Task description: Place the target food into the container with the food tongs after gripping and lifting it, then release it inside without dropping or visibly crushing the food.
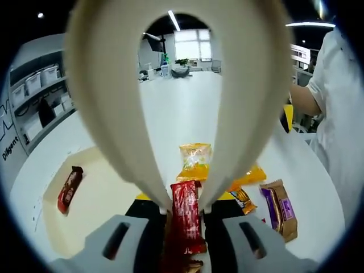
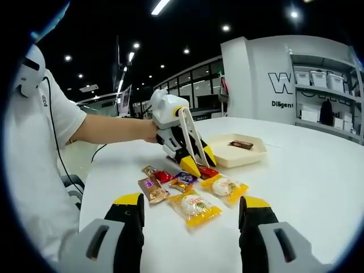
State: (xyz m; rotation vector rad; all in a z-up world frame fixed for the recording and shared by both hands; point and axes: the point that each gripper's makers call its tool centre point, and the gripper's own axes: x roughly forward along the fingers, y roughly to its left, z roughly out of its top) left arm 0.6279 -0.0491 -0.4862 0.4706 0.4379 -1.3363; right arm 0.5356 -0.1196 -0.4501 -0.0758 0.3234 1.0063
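My left gripper is shut on cream food tongs, whose two arms run forward and meet at a red snack packet. In the right gripper view, the left gripper tilts the tongs down, tips at the red packet on the table. I cannot tell whether the packet is off the table. A cream tray to the left holds one dark red packet; the same tray lies just behind the packets. My right gripper hangs open above the table with nothing between its jaws.
Several packets lie around the red one: yellow pastry packets, a purple-brown bar, an orange packet. A person in a white shirt stands at the table's edge. Shelves with bins line the wall.
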